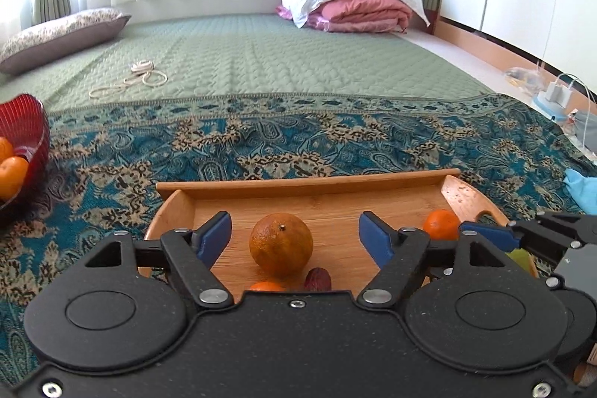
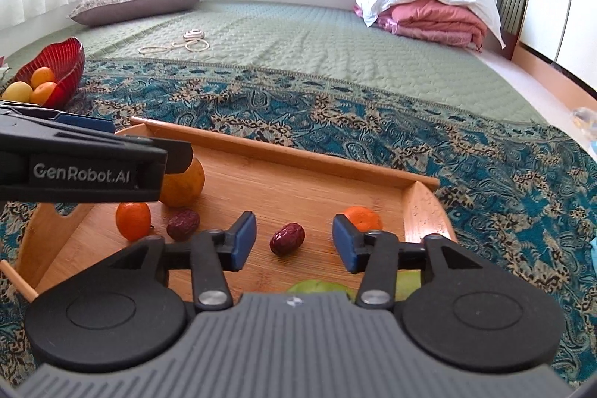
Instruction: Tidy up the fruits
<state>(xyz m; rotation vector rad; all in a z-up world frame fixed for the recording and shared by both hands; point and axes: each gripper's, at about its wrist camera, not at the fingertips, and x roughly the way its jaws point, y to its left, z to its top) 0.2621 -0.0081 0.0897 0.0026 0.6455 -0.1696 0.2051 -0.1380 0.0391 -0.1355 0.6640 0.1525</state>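
Note:
A wooden tray [image 1: 306, 181] lies on the patterned blue cloth and holds the fruit. My left gripper [image 1: 294, 226] is open above it, its blue pads either side of a large orange [image 1: 280, 245] without touching it. A small tangerine [image 1: 441, 224] and a red date [image 1: 317, 280] lie nearby. My right gripper [image 2: 294, 222] is open too, with a red date [image 2: 287, 238] lying free on the tray [image 2: 283, 152] between its fingers. A tangerine [image 2: 360, 217] sits behind the right finger, and a green fruit [image 2: 321, 287] is partly hidden under the gripper body.
A red bowl [image 2: 59, 62] with orange and yellow fruit stands left of the tray. The left gripper's black housing [image 2: 82, 170] crosses the tray's left end, above another tangerine [image 2: 133, 221] and date [image 2: 183, 224]. Beyond lie a green quilt, a coiled cord [image 2: 186, 41], pillows and folded bedding.

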